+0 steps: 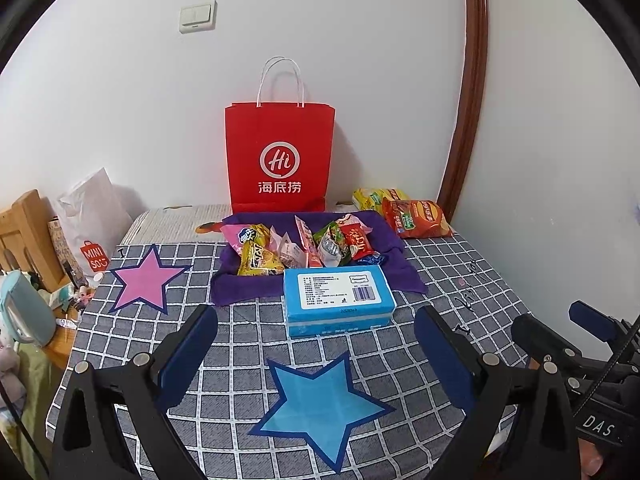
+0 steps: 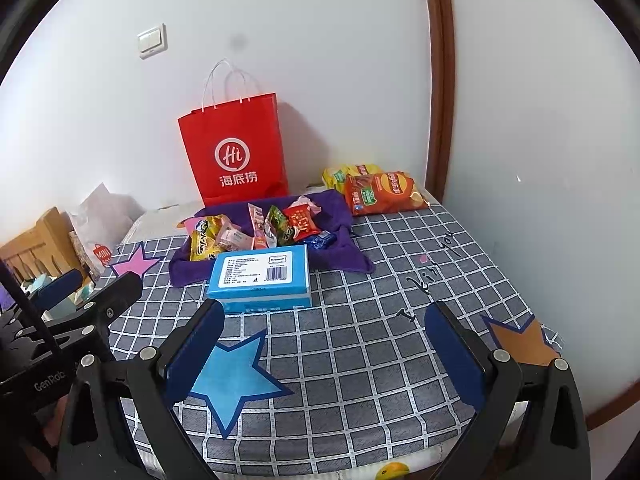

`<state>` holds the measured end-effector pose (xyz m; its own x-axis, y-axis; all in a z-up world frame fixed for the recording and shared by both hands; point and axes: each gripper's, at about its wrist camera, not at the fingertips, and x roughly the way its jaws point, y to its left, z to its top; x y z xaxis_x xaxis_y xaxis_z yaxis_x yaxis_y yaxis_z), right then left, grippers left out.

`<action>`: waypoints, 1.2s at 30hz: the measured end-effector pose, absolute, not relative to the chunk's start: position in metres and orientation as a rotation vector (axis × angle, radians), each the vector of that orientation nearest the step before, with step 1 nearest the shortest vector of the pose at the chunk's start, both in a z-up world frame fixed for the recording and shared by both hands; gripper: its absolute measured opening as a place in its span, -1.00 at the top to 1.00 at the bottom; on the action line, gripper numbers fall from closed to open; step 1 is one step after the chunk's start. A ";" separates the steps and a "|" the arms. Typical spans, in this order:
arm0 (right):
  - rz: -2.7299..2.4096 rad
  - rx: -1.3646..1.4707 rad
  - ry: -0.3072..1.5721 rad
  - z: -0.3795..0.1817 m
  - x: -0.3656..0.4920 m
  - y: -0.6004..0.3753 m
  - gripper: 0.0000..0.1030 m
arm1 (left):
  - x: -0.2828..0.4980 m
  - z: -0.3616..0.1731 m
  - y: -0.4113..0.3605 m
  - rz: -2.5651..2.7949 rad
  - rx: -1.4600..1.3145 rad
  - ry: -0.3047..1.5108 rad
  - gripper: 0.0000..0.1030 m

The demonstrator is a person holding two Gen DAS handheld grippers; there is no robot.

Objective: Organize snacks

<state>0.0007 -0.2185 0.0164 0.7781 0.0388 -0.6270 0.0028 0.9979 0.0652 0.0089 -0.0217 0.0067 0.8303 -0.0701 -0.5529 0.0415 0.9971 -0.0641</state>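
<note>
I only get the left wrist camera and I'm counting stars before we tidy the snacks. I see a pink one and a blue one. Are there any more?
Observer: Yes, one more. An orange star lies on the checked cloth near the table's right edge. One finger of the right gripper hides part of it.
Child: I only see a bit of that gripper. Is it holding a snack?
Observer: No. Its jaws stand wide apart with nothing between them, and only cloth shows in the gap. Its other finger covers one point of the blue star.
</note>
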 end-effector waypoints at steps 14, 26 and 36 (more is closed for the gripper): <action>0.033 0.055 0.676 0.016 0.001 -0.213 -0.93 | 0.008 0.006 -0.021 -0.056 -0.056 0.587 -0.93; 0.038 0.046 0.674 0.015 0.000 -0.209 -0.93 | 0.009 0.004 -0.022 -0.055 -0.059 0.591 -0.93; 0.040 0.045 0.671 0.015 -0.001 -0.209 -0.93 | 0.008 0.005 -0.021 -0.054 -0.060 0.588 -0.93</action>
